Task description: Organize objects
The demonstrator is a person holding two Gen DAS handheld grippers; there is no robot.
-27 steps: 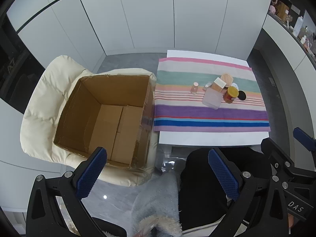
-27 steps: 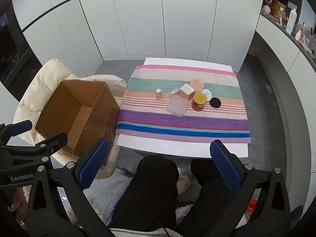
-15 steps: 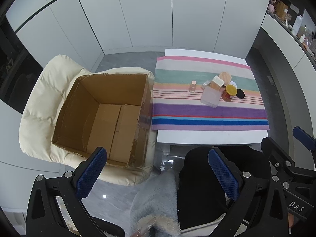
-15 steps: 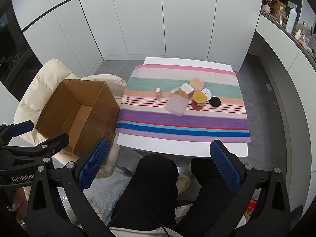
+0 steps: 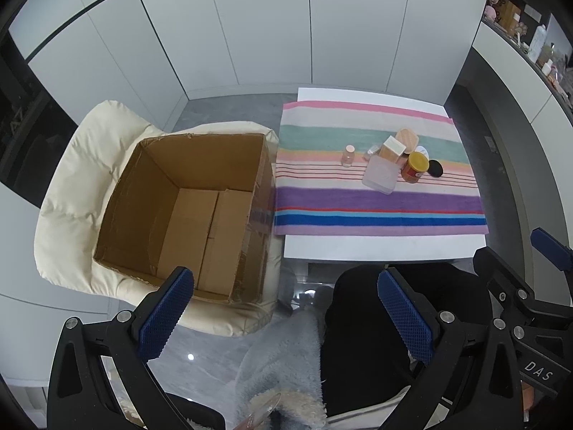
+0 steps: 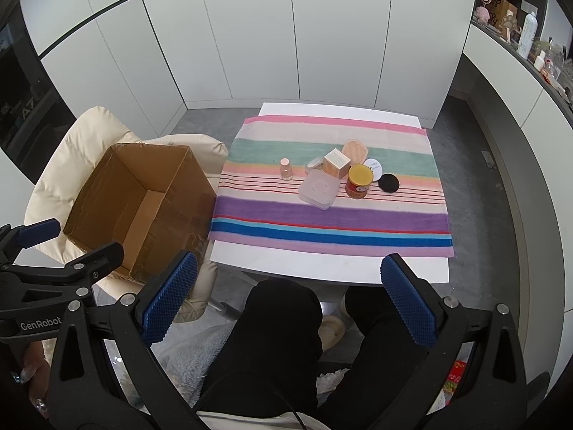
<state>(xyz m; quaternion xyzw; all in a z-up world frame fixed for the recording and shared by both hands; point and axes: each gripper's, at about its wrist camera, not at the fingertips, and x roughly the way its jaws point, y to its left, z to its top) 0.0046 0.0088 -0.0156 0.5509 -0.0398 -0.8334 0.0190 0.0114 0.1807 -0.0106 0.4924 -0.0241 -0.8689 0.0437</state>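
Right wrist view looks down past the right gripper (image 6: 288, 299), its blue-padded jaws spread wide with nothing between them, over the seated person's black-clad knees (image 6: 283, 326). Left wrist view shows the left gripper (image 5: 284, 310) likewise released and empty, hanging above a pale fluffy blanket (image 5: 283, 354). Just beyond, an open cardboard box (image 5: 189, 211) sits empty on a cream padded chair (image 5: 71, 193), beside the white table (image 6: 322, 263). A striped cloth (image 6: 333, 218) covers most of the tabletop. On it, well clear of both grippers, a cluster stands: a frosted square container (image 6: 318, 189), a yellow-lidded jar (image 6: 359, 181), a black round lid (image 6: 389, 183), a tan box (image 6: 336, 163), a peach lidded case (image 6: 355, 151) and, slightly apart, a small pink bottle (image 6: 285, 169). White cabinet doors (image 6: 286, 32) close the far side.
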